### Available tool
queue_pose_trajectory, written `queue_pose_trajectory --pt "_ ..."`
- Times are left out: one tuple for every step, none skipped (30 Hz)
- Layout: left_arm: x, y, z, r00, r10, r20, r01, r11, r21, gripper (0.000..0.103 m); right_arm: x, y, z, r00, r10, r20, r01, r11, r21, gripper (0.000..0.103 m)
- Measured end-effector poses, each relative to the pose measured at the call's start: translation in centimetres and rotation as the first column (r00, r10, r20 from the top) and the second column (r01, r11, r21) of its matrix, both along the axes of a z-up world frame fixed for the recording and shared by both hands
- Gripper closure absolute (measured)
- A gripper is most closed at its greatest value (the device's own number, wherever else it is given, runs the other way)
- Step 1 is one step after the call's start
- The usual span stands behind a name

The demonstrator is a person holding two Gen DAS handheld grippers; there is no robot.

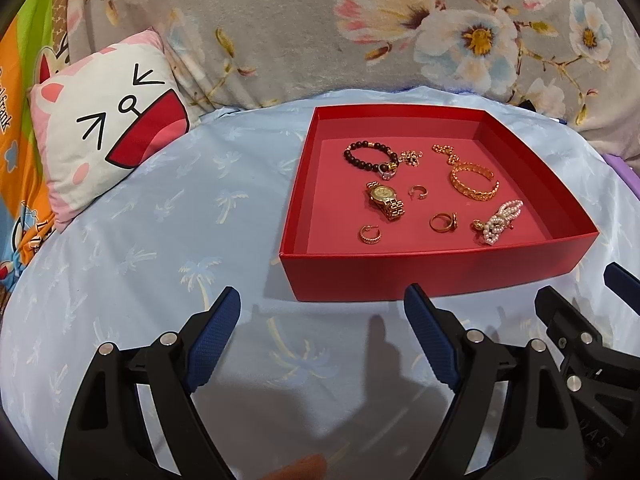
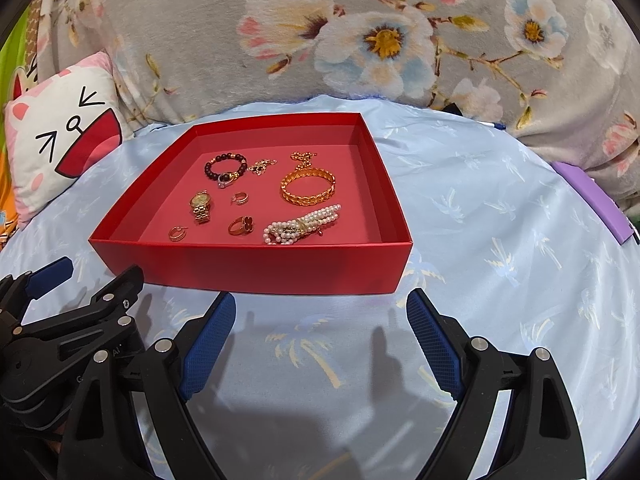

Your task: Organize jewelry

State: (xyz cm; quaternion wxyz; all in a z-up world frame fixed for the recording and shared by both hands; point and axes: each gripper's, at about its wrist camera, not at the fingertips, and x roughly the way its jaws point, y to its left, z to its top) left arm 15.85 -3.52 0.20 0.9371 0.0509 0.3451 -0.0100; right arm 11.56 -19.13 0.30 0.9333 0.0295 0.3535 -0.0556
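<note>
A red open box [image 1: 432, 276] [image 2: 248, 266] lies on the light blue bedsheet. It holds a dark bead bracelet [image 1: 366, 156] [image 2: 226, 160], a gold watch [image 1: 386, 200] [image 2: 201, 206], a gold bangle [image 1: 476, 182] [image 2: 308, 188], a pearl bracelet [image 1: 500, 220] [image 2: 302, 226], a gold chain [image 1: 444, 150], several rings and small hoop earrings [image 1: 370, 234] [image 2: 176, 233]. My left gripper [image 1: 322, 308] is open and empty, just short of the box's near wall. My right gripper [image 2: 320, 310] is open and empty, also in front of the box.
A cat-face pillow [image 1: 108, 136] [image 2: 60, 136] lies at the left. A grey floral blanket [image 1: 320, 28] [image 2: 360, 40] rises behind the box. A purple object [image 2: 596, 204] lies at the right edge. Each gripper shows in the other's view [image 1: 580, 320] [image 2: 80, 304].
</note>
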Motion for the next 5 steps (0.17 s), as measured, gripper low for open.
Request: queue_pose_trajectory --pt "0.01 -0.01 -0.02 1.000 0.000 -0.001 0.000 1.000 -0.001 0.022 -0.01 -0.09 0.01 1.000 0.000 0.000 0.000 1.000 -0.001 0.017" --pt "0.03 0.01 -0.03 1.000 0.000 -0.002 0.000 1.000 -0.001 0.022 0.02 -0.05 0.00 1.000 0.001 -0.001 -0.001 1.000 -0.002 0.017" --pt "0.03 0.03 -0.04 1.000 0.001 -0.002 -0.001 1.000 0.000 0.022 0.01 -0.10 0.00 1.000 0.001 -0.001 -0.001 1.000 -0.002 0.017" --pt "0.05 0.03 -0.04 1.000 0.001 -0.001 -0.001 1.000 0.000 0.022 0.01 -0.02 0.00 1.000 0.001 -0.001 -0.001 1.000 -0.001 0.017" --pt "0.06 0.06 -0.04 1.000 0.000 -0.001 0.000 1.000 0.000 0.022 0.01 -0.06 0.00 1.000 0.001 -0.001 -0.001 1.000 -0.002 0.017"
